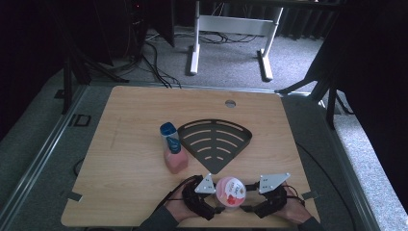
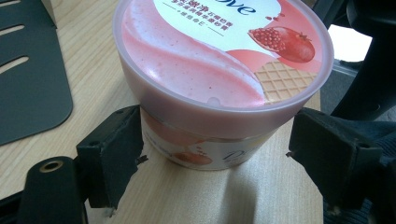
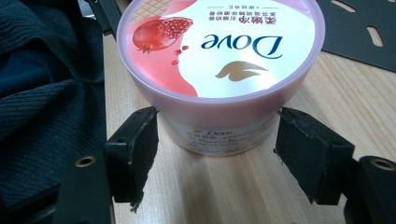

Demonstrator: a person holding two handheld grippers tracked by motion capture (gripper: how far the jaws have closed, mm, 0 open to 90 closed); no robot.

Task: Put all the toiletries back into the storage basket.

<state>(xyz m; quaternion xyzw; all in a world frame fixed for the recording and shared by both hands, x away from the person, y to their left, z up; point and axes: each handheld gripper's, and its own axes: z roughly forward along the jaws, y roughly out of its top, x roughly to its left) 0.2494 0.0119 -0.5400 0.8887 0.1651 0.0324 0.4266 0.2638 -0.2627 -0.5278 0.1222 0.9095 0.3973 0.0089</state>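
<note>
The pink Dove tub [image 1: 231,191] is seen upright on the table [image 1: 130,139], flanked by both grippers. The left gripper [image 2: 212,161] is held wide apart, its jaws set either side of the tub's lower body under the lid rim; whether they touch it cannot be told. The right gripper [image 3: 215,154] is likewise spread, with clear gaps on both sides. Beyond the tub, a black slotted tray [image 1: 215,139] and a pink bottle [image 1: 174,153] are seen.
</note>
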